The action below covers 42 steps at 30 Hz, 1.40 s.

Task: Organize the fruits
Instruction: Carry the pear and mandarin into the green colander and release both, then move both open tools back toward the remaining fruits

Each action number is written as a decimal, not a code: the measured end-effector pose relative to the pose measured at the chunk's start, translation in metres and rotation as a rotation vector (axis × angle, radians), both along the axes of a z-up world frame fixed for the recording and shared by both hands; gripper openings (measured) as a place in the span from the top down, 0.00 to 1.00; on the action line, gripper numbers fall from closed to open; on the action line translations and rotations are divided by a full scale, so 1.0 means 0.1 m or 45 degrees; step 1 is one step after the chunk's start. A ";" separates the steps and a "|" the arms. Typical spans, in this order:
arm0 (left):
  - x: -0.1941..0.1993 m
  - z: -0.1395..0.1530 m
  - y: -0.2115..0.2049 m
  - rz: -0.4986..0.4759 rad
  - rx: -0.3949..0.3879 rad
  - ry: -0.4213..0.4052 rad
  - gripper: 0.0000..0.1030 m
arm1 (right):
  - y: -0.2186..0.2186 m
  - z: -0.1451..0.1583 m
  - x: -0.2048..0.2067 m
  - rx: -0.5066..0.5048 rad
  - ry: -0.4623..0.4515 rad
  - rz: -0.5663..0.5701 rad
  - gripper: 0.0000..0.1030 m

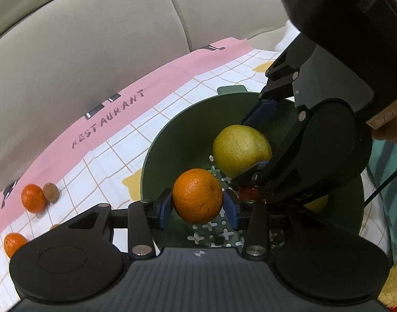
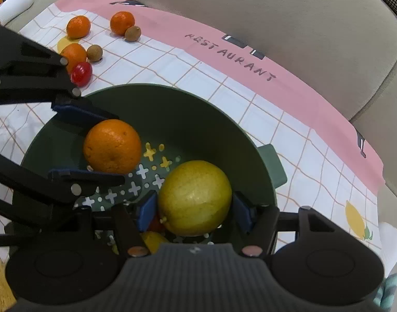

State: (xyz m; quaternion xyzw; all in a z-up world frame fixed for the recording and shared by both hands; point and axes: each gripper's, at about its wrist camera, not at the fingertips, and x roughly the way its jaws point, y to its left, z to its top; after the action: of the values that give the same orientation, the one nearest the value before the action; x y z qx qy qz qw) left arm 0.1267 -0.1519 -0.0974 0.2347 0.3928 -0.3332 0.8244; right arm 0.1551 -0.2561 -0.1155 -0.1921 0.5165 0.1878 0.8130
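Blue pads of the left gripper (image 1: 197,208) are bracketing an orange (image 1: 197,195) over the green colander (image 1: 177,135), partly open, with contact on both sides unclear. Across the bowl, the right gripper (image 2: 194,212) is sitting about half open around a yellow pear (image 2: 194,197), its pads just beside the skin. Small oranges (image 2: 78,26) and a cherry tomato (image 2: 81,73) are lying on the checked cloth (image 2: 250,109) outside.
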 end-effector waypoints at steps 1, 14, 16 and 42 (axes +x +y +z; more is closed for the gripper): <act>0.00 0.00 -0.01 -0.006 0.008 -0.005 0.52 | 0.00 -0.01 0.00 -0.002 0.005 0.004 0.41; 0.04 0.06 0.11 0.037 -0.084 0.083 0.51 | 0.00 0.02 -0.03 -0.032 0.036 0.037 0.40; 0.03 0.08 0.12 0.041 -0.095 0.098 0.51 | 0.01 0.03 -0.04 -0.038 0.029 0.040 0.39; 0.08 0.48 0.56 0.279 -0.300 0.179 0.43 | 0.01 0.35 -0.12 0.079 -0.098 -0.154 0.33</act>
State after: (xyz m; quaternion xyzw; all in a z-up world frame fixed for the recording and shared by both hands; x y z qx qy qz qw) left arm 0.1351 -0.0957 -0.0498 0.0685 0.4309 -0.3005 0.8481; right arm 0.1429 -0.2546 -0.0806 -0.1425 0.4894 0.1468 0.8477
